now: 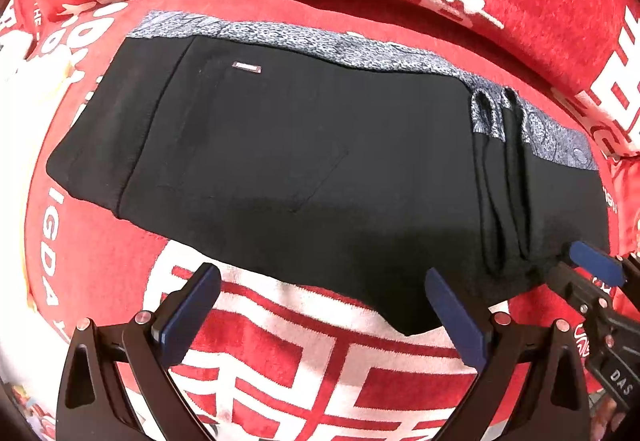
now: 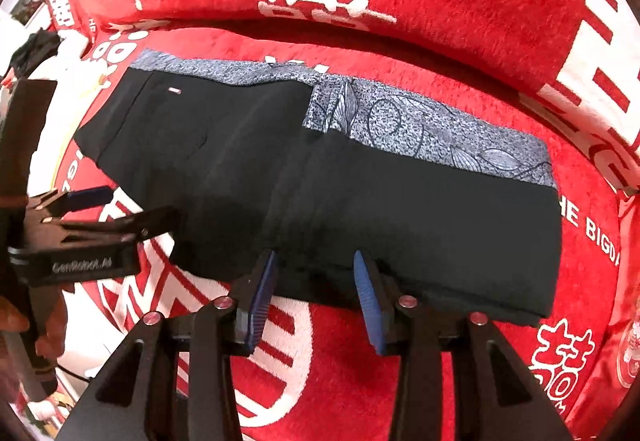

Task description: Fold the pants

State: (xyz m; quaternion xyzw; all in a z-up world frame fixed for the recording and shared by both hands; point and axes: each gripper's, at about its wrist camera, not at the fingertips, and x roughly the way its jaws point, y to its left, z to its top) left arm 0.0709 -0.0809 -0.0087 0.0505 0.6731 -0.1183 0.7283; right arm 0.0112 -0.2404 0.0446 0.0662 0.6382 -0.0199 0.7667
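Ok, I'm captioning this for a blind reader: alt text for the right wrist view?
Folded black pants with a grey patterned band lie on a red blanket printed with white characters. The right gripper is open at their near edge; the left gripper sits at the left.

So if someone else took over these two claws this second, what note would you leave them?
Left claw: open, empty, just short of the near edge of the pants.
Right claw: open, its fingers at the same near edge, not clamped.
Pants: black with a grey patterned strip along the far edge, folded into a flat bundle on the red blanket.
Done: at least one fold.
Left: probably one more fold, or tidying.
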